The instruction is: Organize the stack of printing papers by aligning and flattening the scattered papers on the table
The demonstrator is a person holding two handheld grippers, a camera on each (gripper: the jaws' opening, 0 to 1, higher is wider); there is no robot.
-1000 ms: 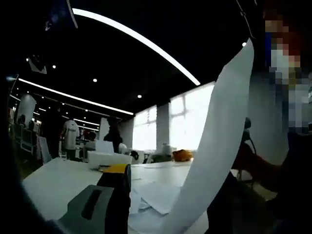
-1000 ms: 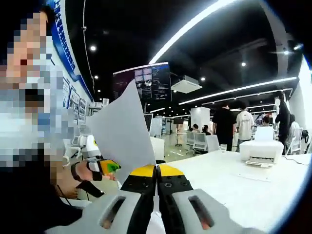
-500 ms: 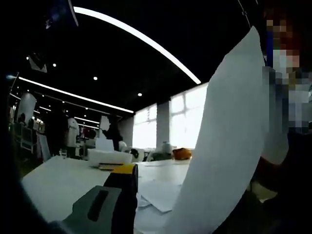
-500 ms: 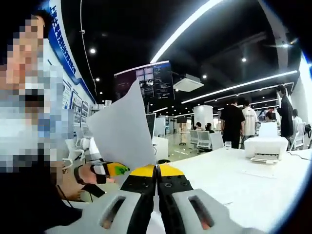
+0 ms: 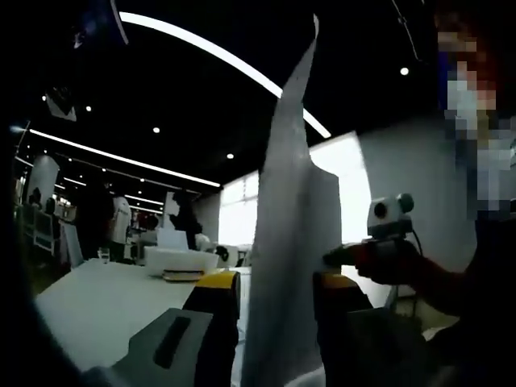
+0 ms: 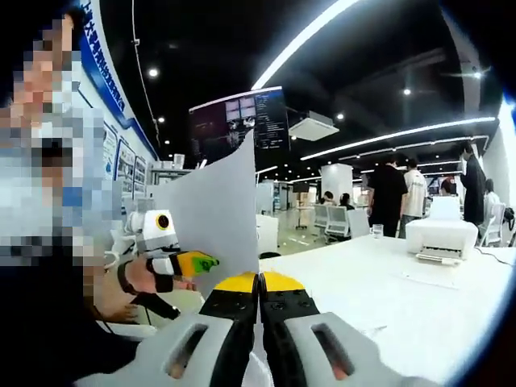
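- Left tongs (image 5: 274,302): jaws stand apart, one on each side of an upright sheet of paper (image 5: 290,242). No grip by these tongs is evident; the sheet rises edge-on between them, clear of the bench (image 5: 97,298).
- Right tongs as seen in the left gripper view (image 5: 347,256): they come in from the right with the person's hand (image 5: 395,262) behind them, and meet the sheet at its right-hand edge.
- Right tongs (image 6: 260,284) in their own view: jaws pressed together on the lower edge of the paper (image 6: 214,218), which stands tilted above them. The left tongs (image 6: 189,263) sit just beside the sheet's left side.
- Bench, right gripper view (image 6: 363,298): a white printer (image 6: 442,238) stands toward its far edge; people stand beyond it.
- Location of the task item: one sheet is held in the air above the bench's near edge. The rest of the stack cannot be made out.
- Risk: the sheet hangs from one pinch point, so it may swing, buckle or crease at the pinch.
- Risk: closing the left tongs on an edge-on, bowed sheet could fold it.
- Risk: lowering it without sight of the stack could leave it skewed.
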